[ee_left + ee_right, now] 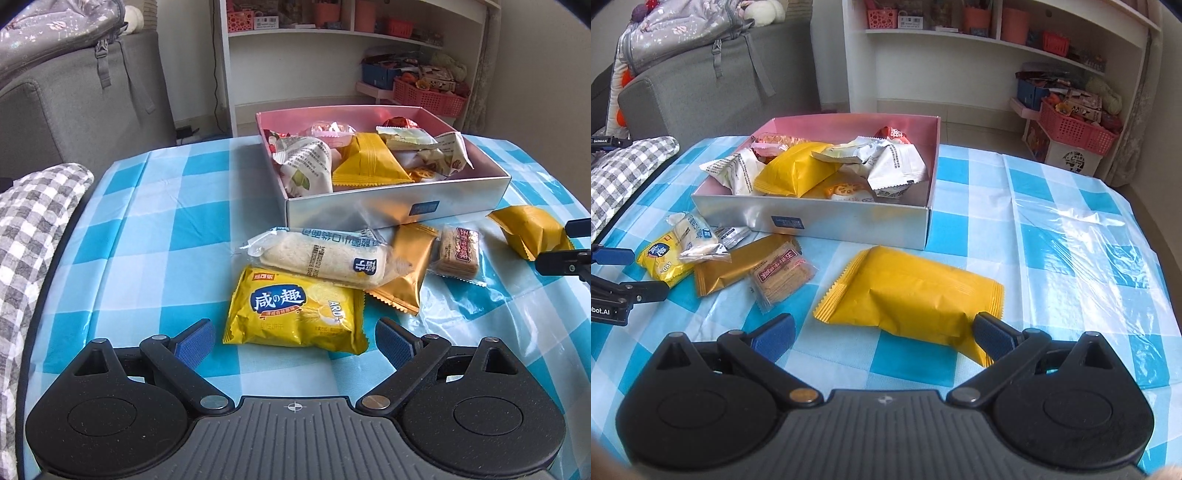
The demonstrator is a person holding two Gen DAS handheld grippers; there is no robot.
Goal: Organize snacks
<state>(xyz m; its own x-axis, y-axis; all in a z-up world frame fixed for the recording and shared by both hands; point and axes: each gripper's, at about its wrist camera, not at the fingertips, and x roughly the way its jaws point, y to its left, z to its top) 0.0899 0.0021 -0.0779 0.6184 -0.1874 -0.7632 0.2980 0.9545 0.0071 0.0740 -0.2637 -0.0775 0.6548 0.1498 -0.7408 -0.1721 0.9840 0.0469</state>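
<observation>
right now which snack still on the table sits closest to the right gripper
The plain yellow packet, lying alone between the open fingers of the right gripper. The others cluster farther left, by the left gripper.

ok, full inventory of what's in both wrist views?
box: 1, silver outside, pink inside, mid-table, holding mixed snack packets
biscuit pack: 1, yellow with blue label, on the table in front of the left gripper
bread pack: 1, clear and blue, lying across the biscuit pack
gold packet: 1, gold, beside the bread pack
cracker pack: 1, clear, between the gold and yellow packets
yellow packet: 1, yellow, in front of the right gripper
tablecloth: 1, blue-white check
shelf: 1, white, behind
sofa: 1, grey, back left
left gripper: open
right gripper: open
</observation>
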